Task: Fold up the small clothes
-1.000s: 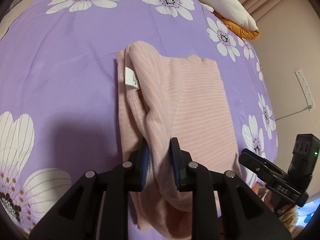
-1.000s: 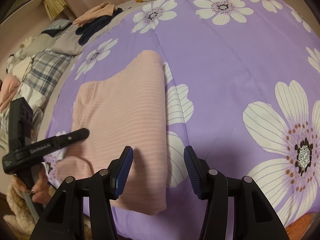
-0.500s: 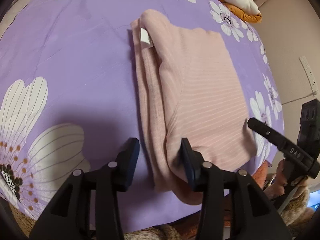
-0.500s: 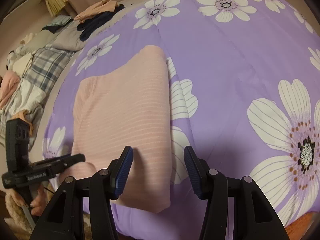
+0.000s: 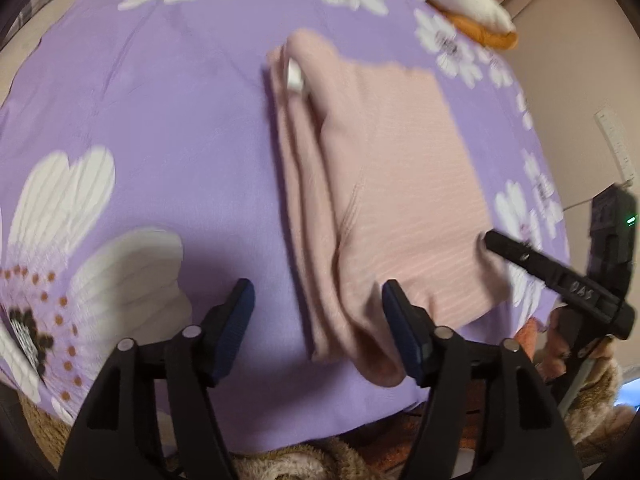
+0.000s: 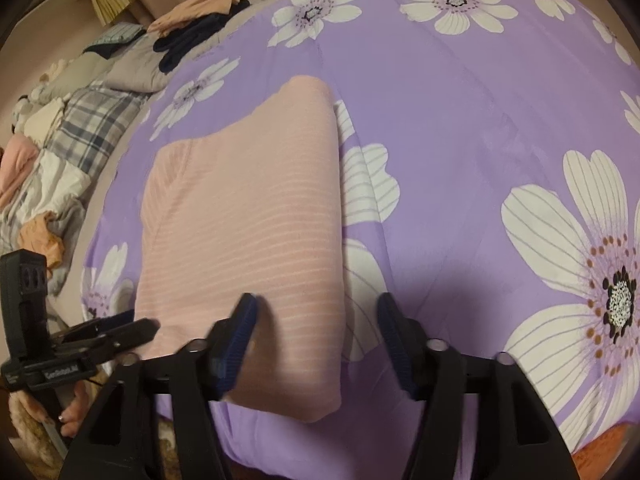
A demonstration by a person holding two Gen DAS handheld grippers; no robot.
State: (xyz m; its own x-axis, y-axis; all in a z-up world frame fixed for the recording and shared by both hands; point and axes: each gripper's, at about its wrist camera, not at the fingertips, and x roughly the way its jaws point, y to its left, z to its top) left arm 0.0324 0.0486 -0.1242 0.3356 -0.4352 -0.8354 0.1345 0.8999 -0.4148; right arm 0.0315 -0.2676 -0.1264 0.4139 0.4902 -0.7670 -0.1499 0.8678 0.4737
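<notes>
Pink top (image 5: 384, 184) lies folded on bed (image 5: 160, 120); left claw (image 5: 316, 320) and right claw (image 6: 316, 332) opening, gripping nothing.

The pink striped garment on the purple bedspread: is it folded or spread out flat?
Folded. The pink striped garment lies as a compact rectangle with stacked layers along its left edge, and a rounded fold edge shows in the right wrist view.

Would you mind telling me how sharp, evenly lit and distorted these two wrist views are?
Left wrist view: motion-blurred, pink garment and flowers smeared, a soft shadow on the purple cover near the fingers. Right wrist view: sharper, though one fingertip blurs. Both: fisheye bulge, dark corners, no glare.
</notes>
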